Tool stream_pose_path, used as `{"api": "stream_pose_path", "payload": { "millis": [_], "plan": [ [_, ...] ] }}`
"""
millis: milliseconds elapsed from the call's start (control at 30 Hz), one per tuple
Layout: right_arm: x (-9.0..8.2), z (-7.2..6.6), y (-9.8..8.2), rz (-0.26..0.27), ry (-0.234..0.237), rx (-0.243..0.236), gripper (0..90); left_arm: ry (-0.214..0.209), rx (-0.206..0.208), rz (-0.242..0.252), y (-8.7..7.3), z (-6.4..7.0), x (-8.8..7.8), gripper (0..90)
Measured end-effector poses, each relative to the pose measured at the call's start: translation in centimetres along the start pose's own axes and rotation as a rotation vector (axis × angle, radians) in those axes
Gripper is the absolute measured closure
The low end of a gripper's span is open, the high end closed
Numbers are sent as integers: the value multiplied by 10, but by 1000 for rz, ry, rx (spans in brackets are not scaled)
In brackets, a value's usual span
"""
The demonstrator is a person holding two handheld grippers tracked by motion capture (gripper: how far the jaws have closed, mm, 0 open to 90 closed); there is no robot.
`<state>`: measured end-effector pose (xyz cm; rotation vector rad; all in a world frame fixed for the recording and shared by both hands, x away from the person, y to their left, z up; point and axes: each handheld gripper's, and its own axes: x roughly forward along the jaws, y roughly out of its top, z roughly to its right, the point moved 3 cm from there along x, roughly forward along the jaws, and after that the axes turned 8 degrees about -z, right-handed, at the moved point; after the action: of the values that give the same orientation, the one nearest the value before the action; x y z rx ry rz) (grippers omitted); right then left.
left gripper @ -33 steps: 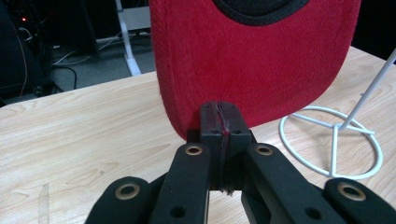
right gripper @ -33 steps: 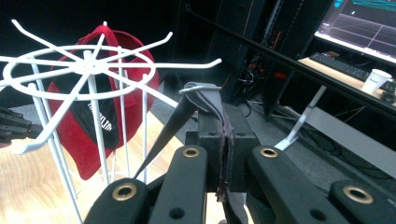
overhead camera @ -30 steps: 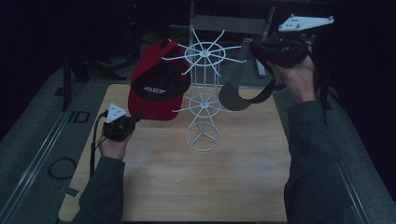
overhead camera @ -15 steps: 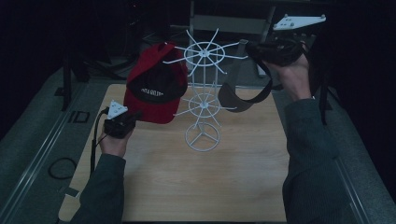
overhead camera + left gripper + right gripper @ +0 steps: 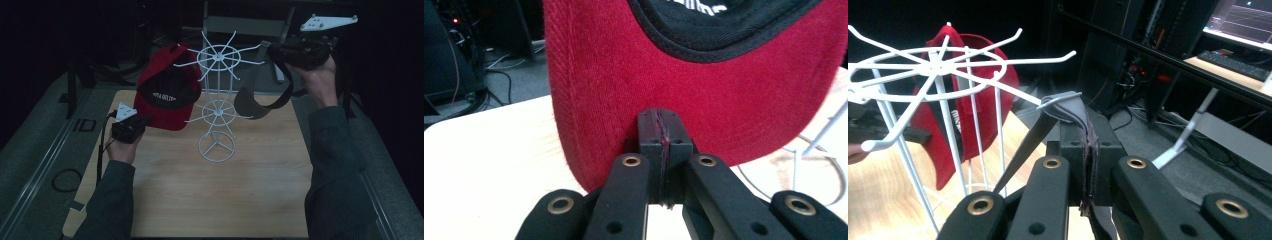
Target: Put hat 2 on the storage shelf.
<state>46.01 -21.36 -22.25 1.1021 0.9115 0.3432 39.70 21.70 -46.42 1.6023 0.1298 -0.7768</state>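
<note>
Hanging caps on white wire rack (image 5: pixel 217 107) | left gripper (image 5: pixel 659 137) is pinching red cap (image 5: pixel 167 97) by its brim, cap draping off an upper hook | right gripper (image 5: pixel 1088 145) is clamping grey visor (image 5: pixel 260 100) strap at a hook tip | risk: strap is likely slipping off the hook, or a tug is tipping the rack | count: one cap, one visor, one rack, two grippers
</note>
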Motion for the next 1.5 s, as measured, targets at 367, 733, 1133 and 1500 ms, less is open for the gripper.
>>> {"api": "stream_pose_path", "payload": {
  "millis": [367, 733, 1133, 1500],
  "plan": [
    [0, 4, 4, 50, 94, -4, 873, 5, -38, -18, 6, -9, 14, 900],
    [10, 14, -1, 11, 162, 16, 871, 3, -34, -30, 10, -10, 18, 900],
    [16, 15, -20, -49, 83, 25, 444, -4, -8, -32, 13, -4, 19, 900],
    [4, 26, -48, -88, -42, 34, 211, -14, 22, -2, 13, 6, 3, 896]
  ]
}}
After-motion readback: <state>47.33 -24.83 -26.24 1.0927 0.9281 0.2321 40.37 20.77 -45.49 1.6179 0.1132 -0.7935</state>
